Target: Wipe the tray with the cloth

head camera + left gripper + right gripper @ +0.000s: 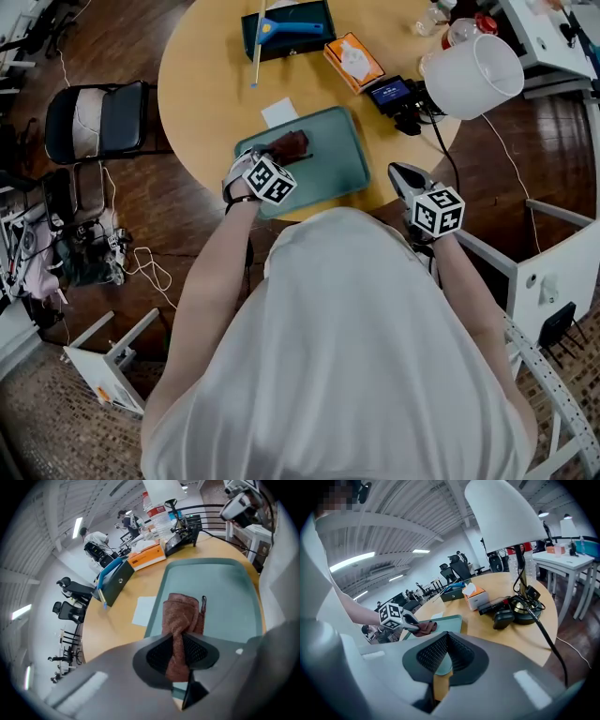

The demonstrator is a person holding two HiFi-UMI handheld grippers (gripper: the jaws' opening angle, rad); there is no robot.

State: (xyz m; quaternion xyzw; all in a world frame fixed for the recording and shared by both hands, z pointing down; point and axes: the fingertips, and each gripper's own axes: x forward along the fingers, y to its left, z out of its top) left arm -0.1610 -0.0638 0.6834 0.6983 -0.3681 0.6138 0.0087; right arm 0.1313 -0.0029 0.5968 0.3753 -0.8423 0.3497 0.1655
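A flat teal rectangular tray [339, 157] sits at the near edge of the round wooden table [206, 84]. The only thing on it is a reddish-brown terry cloth [291, 144], bunched on its left part. At the far side of the table, a dark teal open box [321, 43] holds a blue-handled tool [291, 26]. To its right an orange tissue box [353, 61] has a white tissue showing at its slot. A white slip of paper [279, 112] lies on the wood just beyond the tray's far left corner.

The left gripper [182, 648] points steeply down over the tray's left side. Its jaws are partly closed and pinch a twisted fold of the cloth between the black mesh pads. The rest of the cloth spreads beyond the tips onto the tray floor. The right gripper [447, 641] hangs at the table's near right edge, well apart from the cloth. Its jaws meet at the tips and grip nothing.
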